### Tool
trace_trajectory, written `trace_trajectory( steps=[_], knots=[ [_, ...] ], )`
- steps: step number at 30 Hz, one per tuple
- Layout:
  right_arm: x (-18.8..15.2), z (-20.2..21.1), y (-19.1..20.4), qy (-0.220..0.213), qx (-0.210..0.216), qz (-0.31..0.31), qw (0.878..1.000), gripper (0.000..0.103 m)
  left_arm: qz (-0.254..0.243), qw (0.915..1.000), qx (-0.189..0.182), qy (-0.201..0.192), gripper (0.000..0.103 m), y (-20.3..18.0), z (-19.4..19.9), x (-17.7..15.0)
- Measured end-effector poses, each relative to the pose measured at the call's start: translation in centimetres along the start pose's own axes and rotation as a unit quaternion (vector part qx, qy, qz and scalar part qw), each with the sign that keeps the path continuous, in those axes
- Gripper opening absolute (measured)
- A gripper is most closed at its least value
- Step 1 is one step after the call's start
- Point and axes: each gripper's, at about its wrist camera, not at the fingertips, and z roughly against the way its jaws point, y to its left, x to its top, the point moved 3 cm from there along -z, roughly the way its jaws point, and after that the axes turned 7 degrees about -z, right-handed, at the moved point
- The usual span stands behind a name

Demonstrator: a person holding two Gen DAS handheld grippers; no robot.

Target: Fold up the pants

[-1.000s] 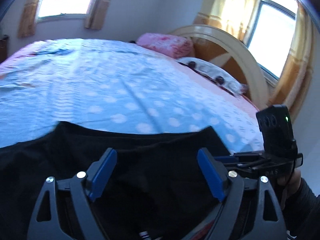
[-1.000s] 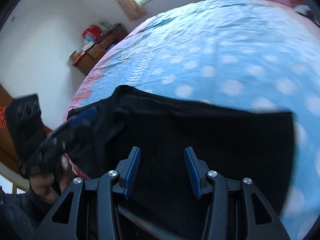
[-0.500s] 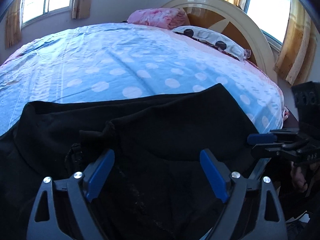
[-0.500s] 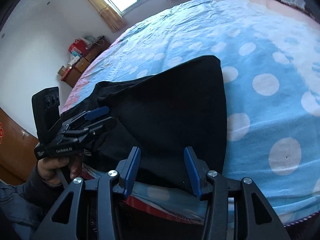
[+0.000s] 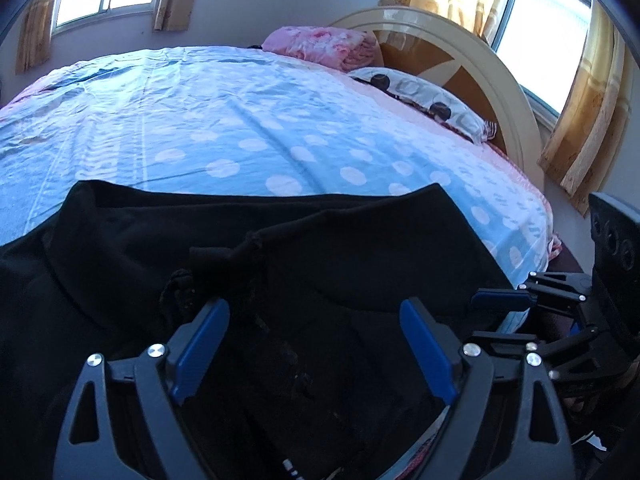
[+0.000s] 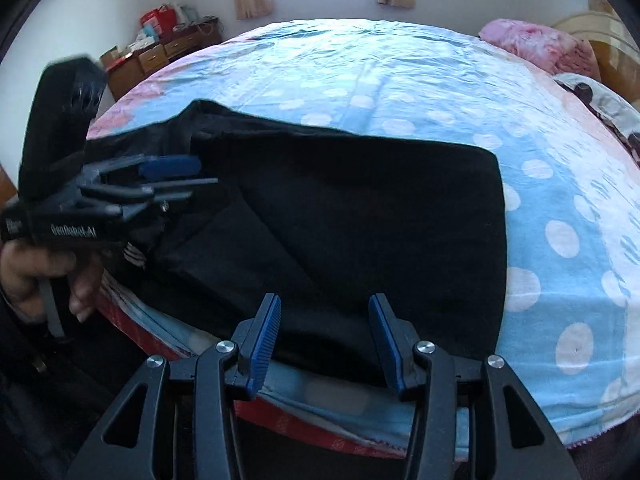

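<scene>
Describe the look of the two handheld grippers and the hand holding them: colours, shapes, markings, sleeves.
Both grippers are black frames with triangular cut-outs and silver pivot screws, tipped with blue pads. The right gripper shows ridged pads. The left gripper has a white "GenRobot.AI" mark on its side in the right wrist view, plus a black camera block on top. The bare left hand wears a dark sleeve. No cables visible.

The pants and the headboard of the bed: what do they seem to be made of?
The pants look like a soft, thick knit or fleece, matte black: they reflect no light and lie in rounded, bulky folds. The exact fibre cannot be told. The headboard looks like wood with a glossy cream lacquer on the curved rim, which shows bright window reflections, and brown panels inside; it could also be a laminate.
</scene>
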Motion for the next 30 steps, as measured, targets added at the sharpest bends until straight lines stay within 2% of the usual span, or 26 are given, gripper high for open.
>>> trace_trajectory(
  steps=[4,7,9,13,17,19,20,22,24,26,28,30],
  knots=[
    [0.8,0.1,2.4,-0.013,0.024,0.025,0.999,0.048,0.014,0.9998,-0.013,-0.010,0.090,0.7,1.2,-0.4],
    [1.6,-0.6,3.9,-0.010,0.013,0.057,0.998,0.048,0.021,0.9995,-0.008,-0.022,0.090,1.1,2.5,-1.1],
    [2.9,-0.5,3.7,-0.018,0.016,0.057,0.998,0.048,0.028,0.9993,-0.007,-0.022,0.090,1.2,3.1,-1.9],
    [6.0,-1.0,2.9,-0.025,0.049,0.034,0.998,0.048,0.037,0.9990,-0.016,-0.022,0.091,0.7,3.4,-3.3],
    [9.1,-3.3,5.2,-0.021,0.085,0.051,0.995,0.048,0.030,0.9995,-0.001,-0.005,0.089,0.3,2.2,-4.0],
    [10.1,-4.8,6.7,-0.009,0.102,0.074,0.992,0.048,0.026,0.9996,0.002,-0.010,0.084,0.2,2.3,-4.0],
    [10.6,-5.7,7.2,0.001,0.101,0.084,0.991,0.048,0.027,0.9996,0.004,-0.010,0.080,0.4,2.2,-4.0],
    [11.1,-7.7,8.3,0.022,0.088,0.107,0.990,0.048,0.026,0.9996,0.005,-0.009,0.079,0.5,2.0,-4.1],
    [10.7,-10.7,8.9,0.073,0.071,0.119,0.988,0.048,0.020,0.9998,0.007,-0.004,0.079,0.4,2.0,-4.2],
    [10.9,-10.7,9.2,0.069,0.066,0.128,0.987,0.048,0.035,0.9992,-0.004,-0.017,0.079,0.9,3.1,-3.9],
    [11.6,-9.5,9.3,0.079,0.096,0.116,0.985,0.048,0.053,0.9977,0.005,-0.041,0.082,2.4,5.1,-3.4],
    [13.2,-7.9,9.4,0.072,0.168,0.079,0.980,0.048,0.059,0.9964,0.035,-0.049,0.082,4.1,6.6,-3.1]
  ],
)
